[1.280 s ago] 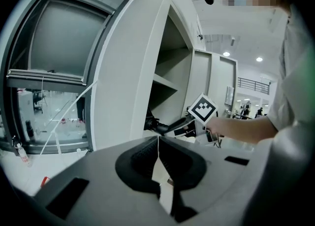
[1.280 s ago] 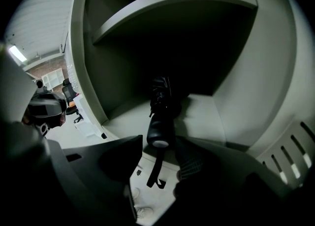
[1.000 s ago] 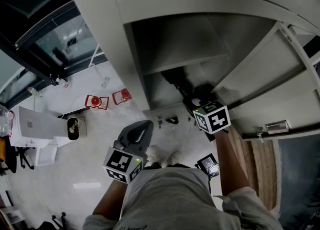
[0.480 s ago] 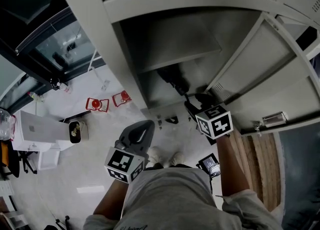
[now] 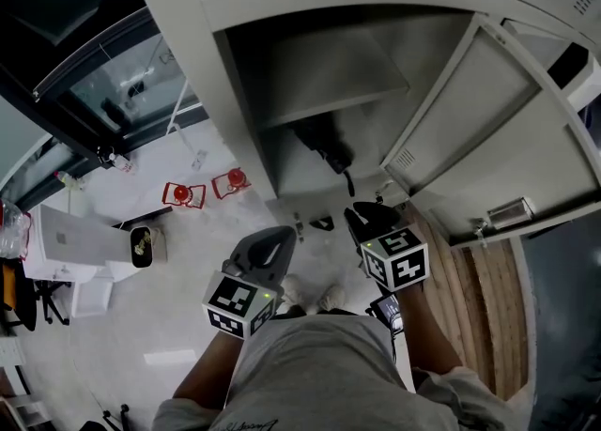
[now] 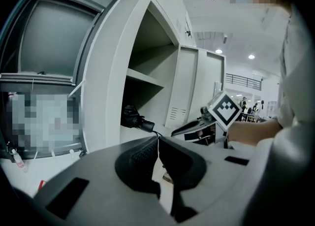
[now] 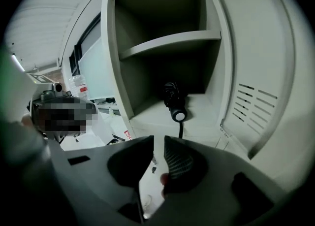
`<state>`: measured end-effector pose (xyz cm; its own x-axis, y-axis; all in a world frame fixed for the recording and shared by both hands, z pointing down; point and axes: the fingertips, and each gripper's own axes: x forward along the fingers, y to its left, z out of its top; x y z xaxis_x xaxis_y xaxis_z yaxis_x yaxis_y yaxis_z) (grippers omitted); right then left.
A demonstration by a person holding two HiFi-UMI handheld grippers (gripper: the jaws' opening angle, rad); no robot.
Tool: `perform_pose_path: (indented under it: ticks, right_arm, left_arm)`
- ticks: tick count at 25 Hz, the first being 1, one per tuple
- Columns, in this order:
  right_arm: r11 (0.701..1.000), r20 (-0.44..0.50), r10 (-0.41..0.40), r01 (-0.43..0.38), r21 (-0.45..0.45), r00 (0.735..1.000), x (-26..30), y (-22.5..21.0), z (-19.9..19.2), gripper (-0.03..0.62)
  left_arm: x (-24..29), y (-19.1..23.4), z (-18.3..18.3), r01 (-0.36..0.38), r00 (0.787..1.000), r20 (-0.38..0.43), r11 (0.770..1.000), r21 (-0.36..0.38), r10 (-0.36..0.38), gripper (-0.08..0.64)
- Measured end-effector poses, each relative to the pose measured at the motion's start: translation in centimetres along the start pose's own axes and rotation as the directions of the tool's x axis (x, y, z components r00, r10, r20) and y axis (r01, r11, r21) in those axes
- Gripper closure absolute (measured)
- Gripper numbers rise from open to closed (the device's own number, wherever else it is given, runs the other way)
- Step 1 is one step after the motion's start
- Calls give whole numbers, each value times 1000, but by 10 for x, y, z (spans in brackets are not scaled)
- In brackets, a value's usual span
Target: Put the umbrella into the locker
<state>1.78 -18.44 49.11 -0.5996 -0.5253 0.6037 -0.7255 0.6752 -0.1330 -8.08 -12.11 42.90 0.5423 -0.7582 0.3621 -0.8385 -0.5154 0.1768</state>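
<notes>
The black folded umbrella (image 5: 324,147) lies on the floor of the grey locker's lower compartment (image 5: 310,171), under its shelf (image 5: 329,72), handle end and cord toward the opening. In the right gripper view the umbrella (image 7: 173,103) lies ahead, apart from my right gripper (image 7: 158,139). That gripper's jaws have just been closing; a narrow gap remains and nothing is between them. From above, the right gripper (image 5: 357,220) hangs outside the locker's front edge. My left gripper (image 5: 275,235) hangs lower left, shut on nothing (image 6: 157,139); in its view the umbrella (image 6: 133,117) shows too.
The locker door (image 5: 479,129) stands swung open to the right. Two red objects (image 5: 181,192) sit on the pale floor at left, near a white box (image 5: 70,241). A wooden floor strip (image 5: 479,307) runs at right. The person's shoes (image 5: 305,293) stand below the grippers.
My right gripper has drawn back out of the locker mouth toward the person, away from the umbrella, which stays lying inside. The left gripper has barely shifted.
</notes>
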Motion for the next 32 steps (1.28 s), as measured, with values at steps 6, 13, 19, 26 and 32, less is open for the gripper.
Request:
perform_pose_path:
  ticks: [6, 13, 19, 26, 32]
  right_arm:
    - [1000, 17, -23, 23, 19, 1000, -21, 6, -10, 552]
    - [999, 20, 6, -7, 36, 1000, -33, 26, -18, 561]
    - [1000, 20, 20, -21, 16, 1000, -38, 38, -20, 561]
    - [1000, 40, 12, -13, 23, 999, -46, 36, -15, 561]
    - [1000, 48, 23, -24, 14, 999, -46, 37, -9, 561]
  left_arm:
    - [-7, -4, -4, -2, 1000, -12, 1000, 11, 2, 540]
    - [-13, -5, -7, 0, 1000, -29, 1000, 23, 1, 540]
    - [-9, -12, -4, 11, 1000, -10, 1000, 15, -11, 540]
    - [-8, -18, 0, 15, 1000, 1, 999, 47, -15, 540]
    - [-8, -19, 1, 9, 1000, 10, 999, 38, -9, 540]
